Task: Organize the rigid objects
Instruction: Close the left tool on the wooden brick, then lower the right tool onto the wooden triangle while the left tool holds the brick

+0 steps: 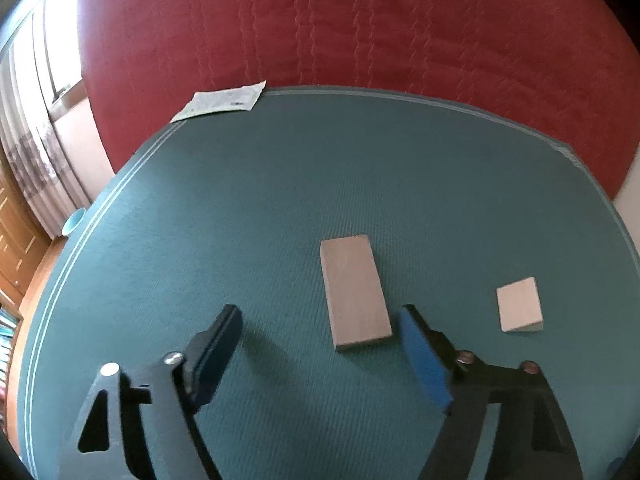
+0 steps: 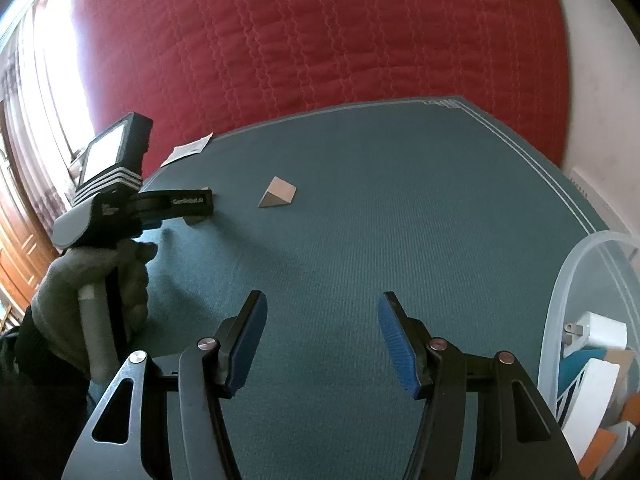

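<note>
A long tan wooden block (image 1: 356, 292) lies flat on the teal mat (image 1: 240, 208). My left gripper (image 1: 320, 312) stands open around its near end. The right blue pad almost touches the block's side and the left pad is well apart from it. A pale wooden wedge (image 1: 519, 304) rests further right, on its own. In the right wrist view the wedge (image 2: 278, 196) sits mid-mat, and the block (image 2: 198, 220) is mostly hidden behind the left tool, held by a gloved hand (image 2: 92, 280). My right gripper (image 2: 322, 298) hangs open over bare mat, nothing between its fingers.
A clear plastic bin (image 2: 560, 300) at the right edge holds several items, among them a white charger plug. A paper sheet (image 1: 222, 100) lies at the mat's far left corner. A red quilt (image 1: 360, 20) lies beyond the mat. Curtains and wooden cabinets stand at the left.
</note>
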A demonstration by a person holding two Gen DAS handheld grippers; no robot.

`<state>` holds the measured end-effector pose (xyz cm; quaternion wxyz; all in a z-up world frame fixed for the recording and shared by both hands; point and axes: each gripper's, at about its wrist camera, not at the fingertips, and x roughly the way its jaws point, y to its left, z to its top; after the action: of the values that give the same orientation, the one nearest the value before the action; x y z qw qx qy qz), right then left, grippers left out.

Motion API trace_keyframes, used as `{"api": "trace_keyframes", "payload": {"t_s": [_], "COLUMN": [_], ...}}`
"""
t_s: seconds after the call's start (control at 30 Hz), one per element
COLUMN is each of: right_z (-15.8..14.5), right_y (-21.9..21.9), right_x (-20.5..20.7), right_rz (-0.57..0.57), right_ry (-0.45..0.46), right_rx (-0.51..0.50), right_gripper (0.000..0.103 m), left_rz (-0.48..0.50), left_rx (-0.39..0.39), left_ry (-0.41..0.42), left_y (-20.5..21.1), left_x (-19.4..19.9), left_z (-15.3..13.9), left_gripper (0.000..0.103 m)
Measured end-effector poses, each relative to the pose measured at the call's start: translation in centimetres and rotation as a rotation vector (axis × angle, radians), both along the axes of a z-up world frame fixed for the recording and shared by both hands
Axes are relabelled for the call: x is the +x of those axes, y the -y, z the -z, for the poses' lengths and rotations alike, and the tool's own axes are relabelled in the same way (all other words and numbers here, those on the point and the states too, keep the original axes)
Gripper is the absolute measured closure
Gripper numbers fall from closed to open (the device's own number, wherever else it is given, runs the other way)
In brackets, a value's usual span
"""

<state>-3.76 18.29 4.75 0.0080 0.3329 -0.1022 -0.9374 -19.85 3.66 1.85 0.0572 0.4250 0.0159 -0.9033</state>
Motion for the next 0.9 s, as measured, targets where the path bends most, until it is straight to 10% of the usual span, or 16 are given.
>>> {"api": "trace_keyframes", "payload": {"t_s": [0.43, 0.9], "right_z": [0.3, -0.2], "right_y": [0.2, 1.4], "right_x": [-0.4, -3.9], "right_rz": [0.016, -0.017], "right_ry": [0.029, 0.056], "right_rx": [0.004, 0.027], "right_gripper": [0.044, 0.044], "left_rz": [0.075, 0.1], "left_rx": [0.053, 0.129], "left_ry": [-0.045, -0.05], "left_y": [0.4, 2.4], "left_x": [-0.8, 1.1], "left_z": [-0.1, -0.4], "left_gripper": [0.073, 0.074]}}
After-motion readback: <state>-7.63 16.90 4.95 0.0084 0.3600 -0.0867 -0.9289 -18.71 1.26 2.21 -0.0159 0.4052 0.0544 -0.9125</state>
